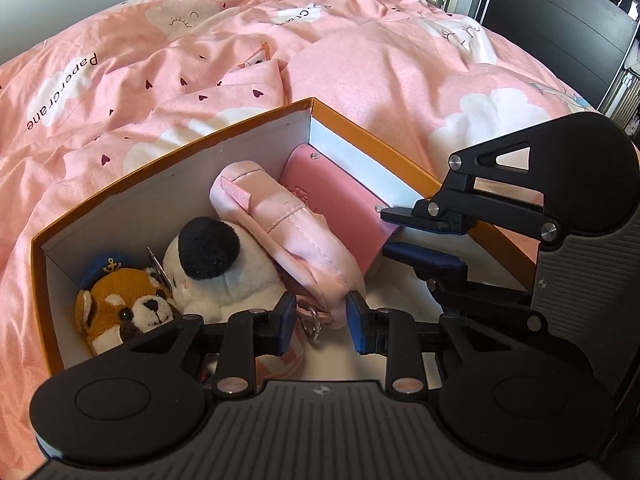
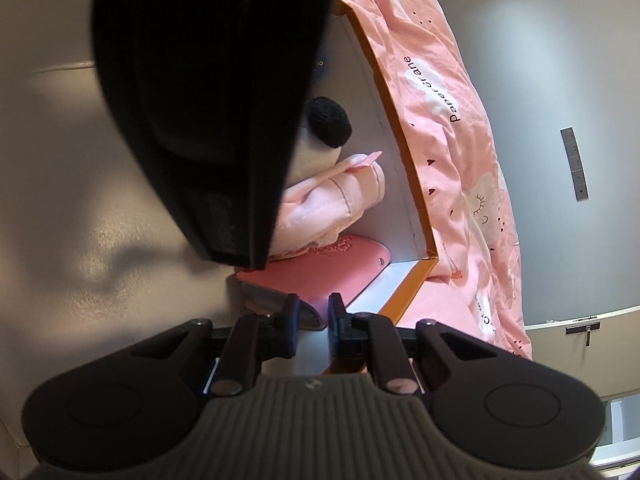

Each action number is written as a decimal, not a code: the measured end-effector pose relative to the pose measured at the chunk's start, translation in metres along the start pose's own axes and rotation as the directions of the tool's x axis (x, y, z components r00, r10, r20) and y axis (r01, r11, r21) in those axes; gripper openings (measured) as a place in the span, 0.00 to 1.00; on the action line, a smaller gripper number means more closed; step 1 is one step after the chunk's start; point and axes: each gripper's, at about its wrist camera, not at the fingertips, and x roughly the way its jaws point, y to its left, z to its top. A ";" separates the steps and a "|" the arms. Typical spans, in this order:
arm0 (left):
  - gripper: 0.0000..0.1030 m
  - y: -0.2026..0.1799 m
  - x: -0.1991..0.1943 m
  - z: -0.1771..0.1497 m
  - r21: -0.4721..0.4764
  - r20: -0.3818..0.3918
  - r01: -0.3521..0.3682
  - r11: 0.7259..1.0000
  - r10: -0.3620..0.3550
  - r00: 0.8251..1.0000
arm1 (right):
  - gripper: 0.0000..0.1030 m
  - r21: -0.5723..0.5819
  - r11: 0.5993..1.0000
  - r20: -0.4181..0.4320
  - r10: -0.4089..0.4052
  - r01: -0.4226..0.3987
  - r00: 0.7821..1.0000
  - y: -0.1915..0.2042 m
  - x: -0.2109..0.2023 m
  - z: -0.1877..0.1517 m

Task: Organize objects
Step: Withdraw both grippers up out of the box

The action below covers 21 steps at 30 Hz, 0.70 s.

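An orange box with a white inside sits on the bed. It holds a red panda plush in a sailor cap, a white plush with a black patch, a pink fabric pouch and a pink leather case. My left gripper is shut on the pouch's near end, where a key ring hangs. My right gripper reaches in from the right, shut on the case's end. The right wrist view shows that gripper on the case, with the pouch behind it. The left gripper's black body hides the upper left.
A rumpled pink bedspread with cloud prints surrounds the box on all sides. A dark cabinet stands beyond the bed at the far right. The right wrist view shows the box rim and a grey wall with a switch panel.
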 end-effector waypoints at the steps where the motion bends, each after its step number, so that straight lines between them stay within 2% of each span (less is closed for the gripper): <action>1: 0.34 -0.001 -0.001 -0.001 0.004 -0.001 -0.006 1.000 0.006 1.000 | 0.14 0.000 1.000 0.005 -0.002 0.002 1.000 0.000 -0.001 -0.001; 6: 0.35 -0.002 -0.005 -0.007 -0.016 -0.027 -0.022 1.000 0.022 0.999 | 0.15 0.078 0.997 0.027 0.029 -0.031 0.999 -0.009 -0.013 -0.001; 11: 0.47 -0.006 -0.033 -0.017 -0.061 0.020 -0.050 0.997 0.051 0.998 | 0.18 0.234 0.970 0.058 0.057 -0.069 0.997 -0.025 -0.034 -0.003; 12: 0.47 -0.007 -0.041 -0.019 -0.072 0.033 -0.062 0.995 0.064 0.997 | 0.22 0.271 0.960 0.063 0.059 -0.074 0.996 -0.028 -0.039 -0.003; 16: 0.48 -0.009 -0.069 -0.030 -0.100 0.082 -0.109 0.989 0.117 0.990 | 0.25 0.397 0.915 0.092 0.047 -0.080 0.995 -0.037 -0.059 0.003; 21: 0.47 -0.006 -0.102 -0.042 -0.116 0.129 -0.142 0.983 0.157 0.979 | 0.32 0.548 0.827 0.156 0.046 -0.125 0.987 -0.031 -0.087 0.013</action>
